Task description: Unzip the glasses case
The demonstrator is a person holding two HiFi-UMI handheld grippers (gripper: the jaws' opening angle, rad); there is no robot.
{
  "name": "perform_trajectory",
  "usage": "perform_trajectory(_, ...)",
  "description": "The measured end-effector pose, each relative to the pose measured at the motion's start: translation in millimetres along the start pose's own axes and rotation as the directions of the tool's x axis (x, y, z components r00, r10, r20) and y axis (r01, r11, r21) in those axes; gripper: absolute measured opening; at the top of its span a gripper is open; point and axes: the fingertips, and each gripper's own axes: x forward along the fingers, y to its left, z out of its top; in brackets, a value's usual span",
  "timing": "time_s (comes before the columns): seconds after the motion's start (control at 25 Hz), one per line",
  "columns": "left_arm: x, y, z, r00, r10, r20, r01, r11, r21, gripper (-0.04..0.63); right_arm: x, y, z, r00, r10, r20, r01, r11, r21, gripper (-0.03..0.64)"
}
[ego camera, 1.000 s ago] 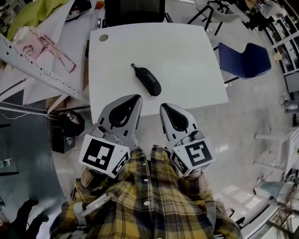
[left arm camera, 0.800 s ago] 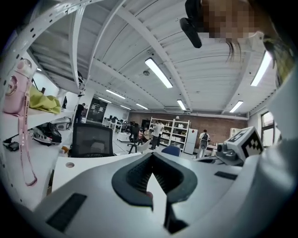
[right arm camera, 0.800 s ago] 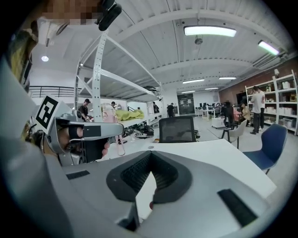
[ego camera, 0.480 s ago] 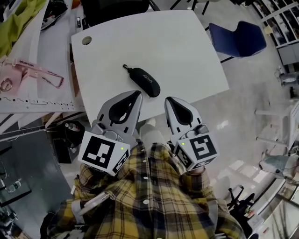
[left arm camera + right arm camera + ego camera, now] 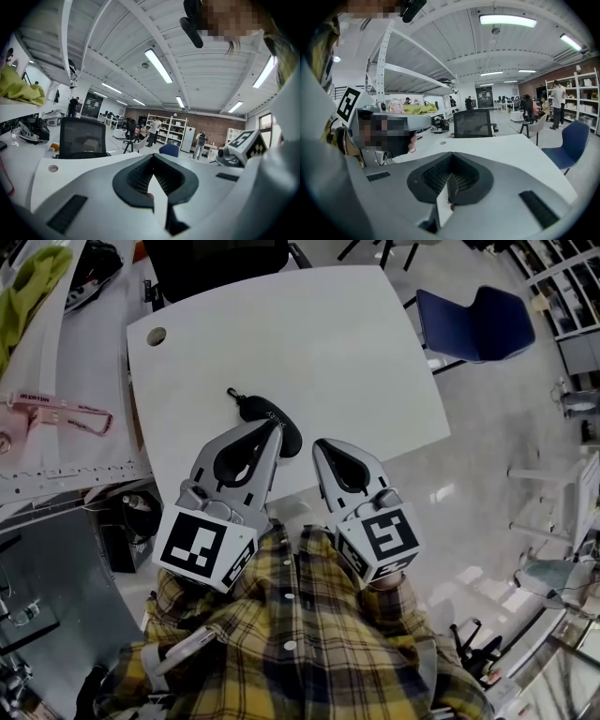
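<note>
A black oblong glasses case lies on the white table, its zip pull pointing to the far left. My left gripper is shut, with nothing in it. Its tip covers the case's near right end in the head view, and I cannot tell whether it touches. My right gripper is shut too, holds nothing, and hovers over the table's near edge just right of the case. In the left gripper view the left gripper hides the case. The right gripper hides it in the right gripper view as well.
A black office chair stands at the table's far side and a blue chair to the right. The table has a round cable hole at its far left corner. A cluttered bench runs along the left.
Both grippers have moved forward over the table's near edge toward the case. The left tip now overlaps the case's near end. Both jaws stay shut.
</note>
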Motion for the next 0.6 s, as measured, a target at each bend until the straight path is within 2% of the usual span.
perform_trajectory(0.4, 31, 10, -2, 0.998, 0.054, -0.023, -0.054, 0.998, 0.013, 0.008, 8, -23, -6, 0.998, 0.051, -0.031, -0.051, 0.999, -0.003, -0.002)
perform_trajectory(0.6, 38, 17, -21, 0.995, 0.025, -0.093, -0.018, 0.997, 0.071, 0.008, 15, -20, -31, 0.994, 0.054, -0.092, -0.050, 0.997, 0.054, 0.000)
